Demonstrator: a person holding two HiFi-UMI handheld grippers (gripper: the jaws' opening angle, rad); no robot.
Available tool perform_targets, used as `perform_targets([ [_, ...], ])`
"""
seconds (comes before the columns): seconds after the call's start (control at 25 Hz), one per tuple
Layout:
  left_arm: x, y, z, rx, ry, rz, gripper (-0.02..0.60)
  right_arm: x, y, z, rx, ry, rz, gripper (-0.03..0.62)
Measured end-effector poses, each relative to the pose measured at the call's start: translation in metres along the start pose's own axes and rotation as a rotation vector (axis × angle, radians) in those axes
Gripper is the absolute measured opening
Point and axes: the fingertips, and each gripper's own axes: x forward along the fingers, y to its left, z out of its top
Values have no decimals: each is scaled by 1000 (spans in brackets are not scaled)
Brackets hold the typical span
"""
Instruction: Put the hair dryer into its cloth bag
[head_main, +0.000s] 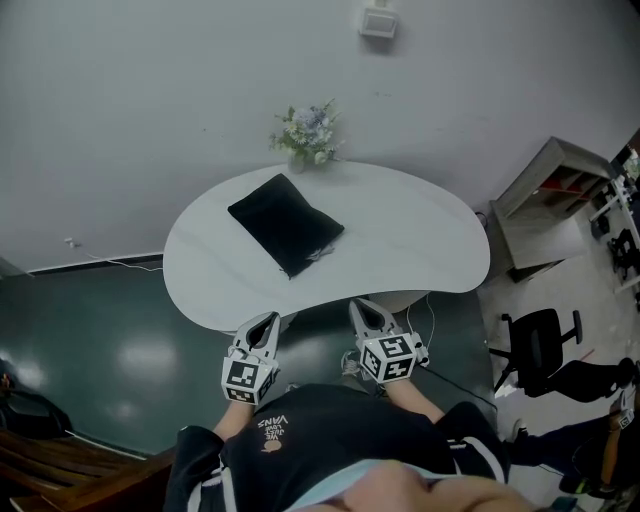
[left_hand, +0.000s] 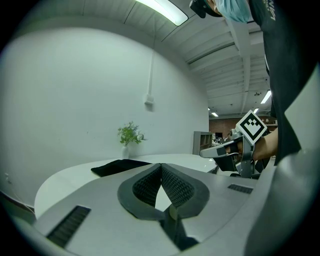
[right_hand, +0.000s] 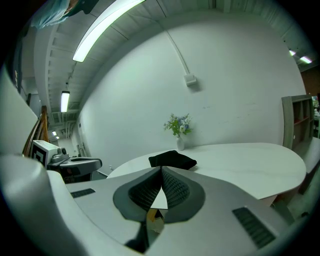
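Observation:
A black cloth bag (head_main: 286, 224) lies flat on the left half of the white table (head_main: 420, 240); it also shows in the left gripper view as the bag (left_hand: 120, 166) and in the right gripper view as the bag (right_hand: 172, 159). No hair dryer shows outside it. My left gripper (head_main: 268, 322) is held before the table's near edge, jaws shut with nothing between them, tips (left_hand: 161, 165) touching. My right gripper (head_main: 366, 309) hangs beside it, also shut and empty, tips (right_hand: 161, 169) together. Both point toward the table, short of the bag.
A small vase of flowers (head_main: 308, 135) stands at the table's far edge by the wall. To the right are a grey shelf unit (head_main: 545, 205) and a black office chair (head_main: 540, 345). A dark green floor (head_main: 90, 340) lies on the left.

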Motion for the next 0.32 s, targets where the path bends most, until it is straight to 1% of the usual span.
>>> perform_targets([
  [0.32, -14, 0, 0, -3, -16, -5, 20, -8, 9, -2, -7, -10, -14, 43],
])
